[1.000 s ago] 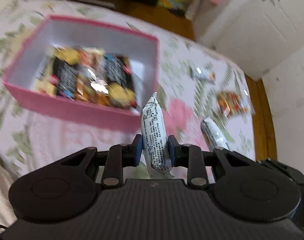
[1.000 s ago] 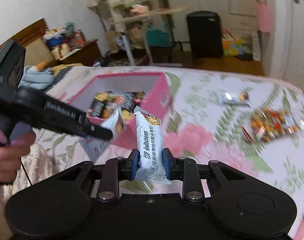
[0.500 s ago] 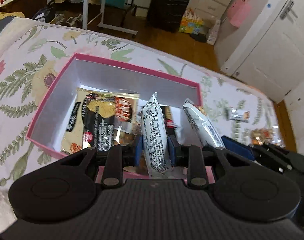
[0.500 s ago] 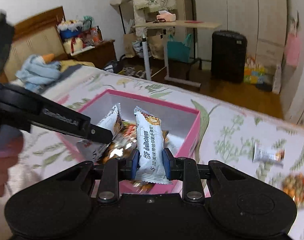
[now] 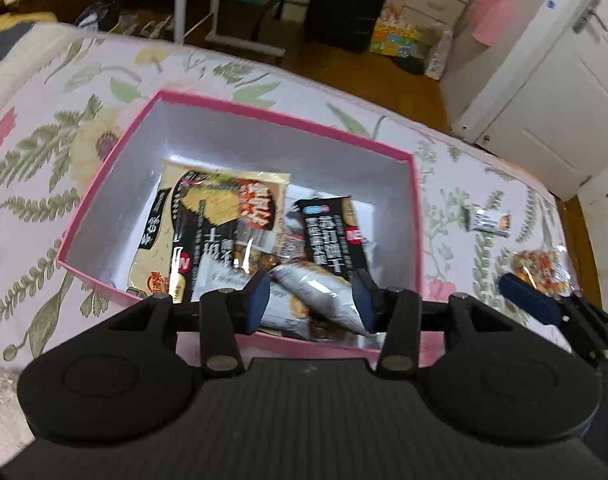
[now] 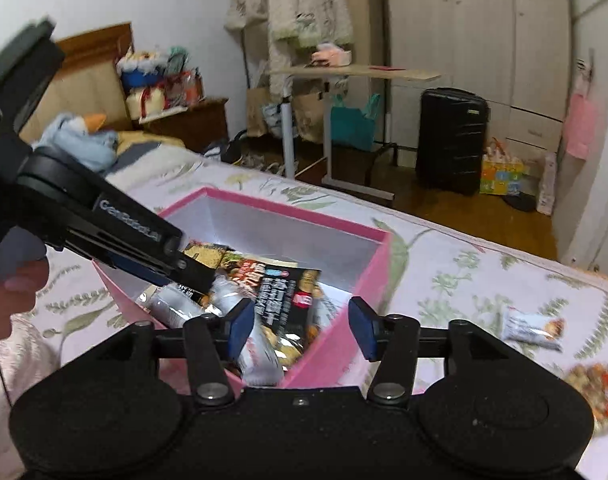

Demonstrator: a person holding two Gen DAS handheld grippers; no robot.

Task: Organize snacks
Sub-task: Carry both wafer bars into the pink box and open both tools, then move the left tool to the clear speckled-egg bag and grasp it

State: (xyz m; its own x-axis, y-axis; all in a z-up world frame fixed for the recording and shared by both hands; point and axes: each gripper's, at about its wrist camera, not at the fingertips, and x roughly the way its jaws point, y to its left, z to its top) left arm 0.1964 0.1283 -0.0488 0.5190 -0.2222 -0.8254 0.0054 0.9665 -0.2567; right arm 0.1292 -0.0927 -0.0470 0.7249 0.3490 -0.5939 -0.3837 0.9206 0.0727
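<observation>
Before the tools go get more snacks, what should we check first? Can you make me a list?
1. Left tool let go of its bar: ok, opening, white bar lies loose between the pads.
2. Right tool let go: ok, opening, its bar has dropped free.
3. Both bars inside the pink box: ok.
4. Snacks still outside on the bed: not ok, small bar and nut bag remain.
5. Tools clear of each other: ok, apart.
6. Room left in the box: ok, far end bare.

Snack packets (image 5: 232, 232) lie in the box (image 5: 264, 108) on the bed (image 5: 44, 152); two more (image 5: 489, 220) lie right of it.
</observation>
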